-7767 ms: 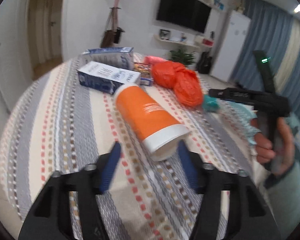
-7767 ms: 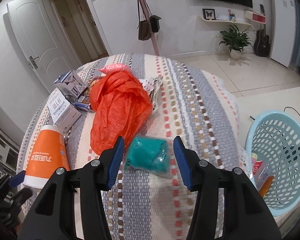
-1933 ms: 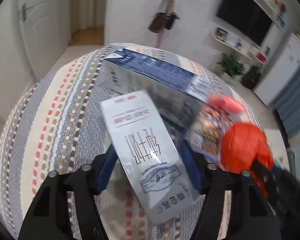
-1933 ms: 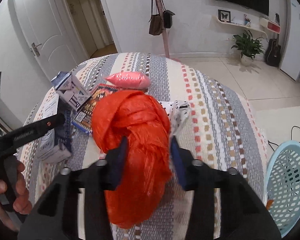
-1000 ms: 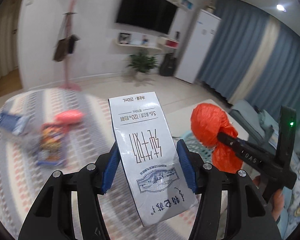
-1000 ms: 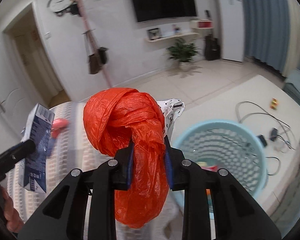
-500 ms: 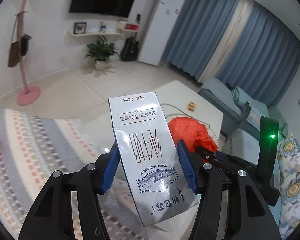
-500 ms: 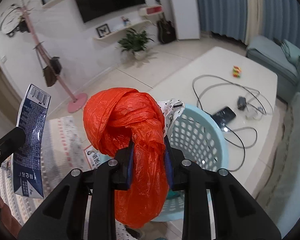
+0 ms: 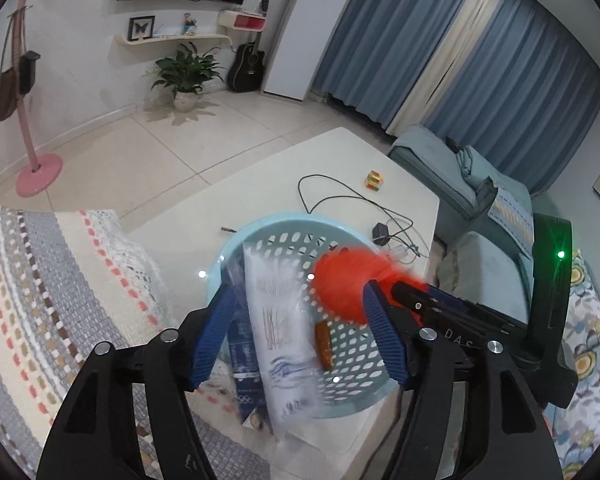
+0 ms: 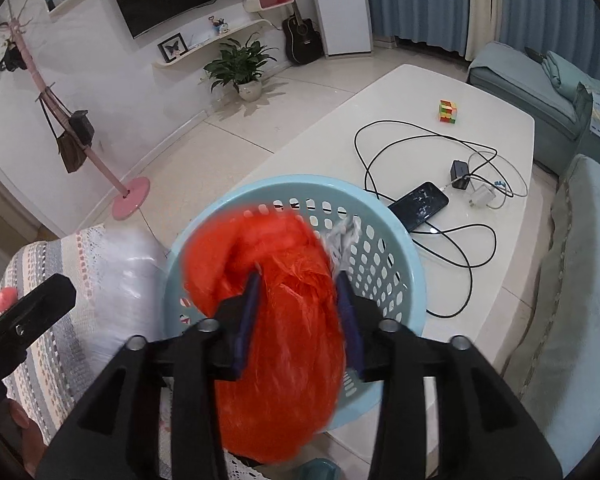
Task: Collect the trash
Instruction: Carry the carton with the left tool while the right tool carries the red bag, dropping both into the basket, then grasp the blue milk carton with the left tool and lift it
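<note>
A: Left gripper (image 9: 298,334) spread wide, milk carton (image 9: 280,336) blurred between the blue fingers, touching neither as far as I can tell. Looks released over the blue laundry basket (image 9: 236,246).

B: Right gripper (image 10: 296,312)?

A: Fingers part open around the orange plastic bag (image 10: 276,304). Bag blurred above the basket; grip or no grip, can't tell.

B: Risks?

A: Carton hangs near the basket's rim, by the striped tablecloth (image 9: 40,300). It could clip the rim and tumble out. Bag is light and bulky, may snag on a finger or drape over the edge towards the phone (image 10: 420,206) and cables (image 10: 440,148).
</note>
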`<state>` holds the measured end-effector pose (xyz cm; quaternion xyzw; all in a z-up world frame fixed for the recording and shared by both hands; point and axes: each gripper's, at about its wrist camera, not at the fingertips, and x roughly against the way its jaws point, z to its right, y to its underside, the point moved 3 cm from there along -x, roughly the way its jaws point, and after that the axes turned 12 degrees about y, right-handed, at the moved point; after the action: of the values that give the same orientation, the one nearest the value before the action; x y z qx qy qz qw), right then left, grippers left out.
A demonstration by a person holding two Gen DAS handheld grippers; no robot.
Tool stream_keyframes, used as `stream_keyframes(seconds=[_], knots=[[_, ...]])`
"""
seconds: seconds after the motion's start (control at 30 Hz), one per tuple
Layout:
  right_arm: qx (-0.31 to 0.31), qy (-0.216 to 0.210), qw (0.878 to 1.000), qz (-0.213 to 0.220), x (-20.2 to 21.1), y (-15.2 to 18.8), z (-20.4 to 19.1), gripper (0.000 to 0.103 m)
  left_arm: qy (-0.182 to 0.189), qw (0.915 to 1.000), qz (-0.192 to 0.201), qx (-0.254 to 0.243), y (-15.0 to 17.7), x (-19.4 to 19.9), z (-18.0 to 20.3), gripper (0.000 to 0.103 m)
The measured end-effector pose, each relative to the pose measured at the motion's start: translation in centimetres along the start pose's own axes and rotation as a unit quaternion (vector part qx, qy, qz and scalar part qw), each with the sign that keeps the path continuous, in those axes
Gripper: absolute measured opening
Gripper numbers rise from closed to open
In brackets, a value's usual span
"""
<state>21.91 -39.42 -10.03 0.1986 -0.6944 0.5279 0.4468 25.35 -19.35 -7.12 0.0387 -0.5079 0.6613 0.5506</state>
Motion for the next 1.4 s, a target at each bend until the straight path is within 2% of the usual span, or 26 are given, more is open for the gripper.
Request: stream_keyframes(seconds=[0.37,0.57,0.67,0.77,0.8,0.87,1.07,1.2,1.3,1.4], knots=[[-0.004,-0.008,1.0,0.021,3.0,0.4,0.1,0.047,0.006,0.9997,0.023,-0.002,0.9,4.2,0.8,0.067],[0.011,-0.034,0.998,0.044,6.3,0.9,-2.1,0.047,-0.001,0.9988,0.049,0.006,1.5,8.0,0.6,0.067],[0.027,-0.052,0.997,0.059,8.0,1.2,-4.1,0.047,-0.012,0.9976,0.066,0.014,2.0,10.4,0.0,0.067],[0.047,-0.07,0.994,0.073,9.6,1.4,-6.5,0.049,-0.048,0.9953,0.082,0.019,2.5,13.3,-0.9,0.067],[0.06,-0.08,0.992,0.079,10.3,1.7,-7.8,0.052,-0.061,0.9936,0.092,0.021,2.6,14.7,-1.3,0.067],[0.076,-0.094,0.989,0.086,11.0,2.1,-9.7,0.054,-0.079,0.9905,0.109,0.026,2.6,16.7,-2.0,0.071],[0.137,-0.138,0.976,0.095,12.9,4.0,-16.8,0.055,-0.156,0.9724,0.166,0.051,2.7,23.5,-5.3,0.074],[0.173,-0.159,0.967,0.1,13.4,5.8,-21.8,0.058,-0.192,0.9553,0.203,0.096,3.2,27.8,-8.9,0.081],[0.185,-0.181,0.961,0.096,13.0,6.9,-24.6,0.059,-0.234,0.936,0.228,0.13,3.9,30.9,-11.8,0.087],[0.2,-0.193,0.956,0.093,12.3,8.3,-27.5,0.06,-0.253,0.9268,0.234,0.151,4.5,32.7,-14.1,0.09]])
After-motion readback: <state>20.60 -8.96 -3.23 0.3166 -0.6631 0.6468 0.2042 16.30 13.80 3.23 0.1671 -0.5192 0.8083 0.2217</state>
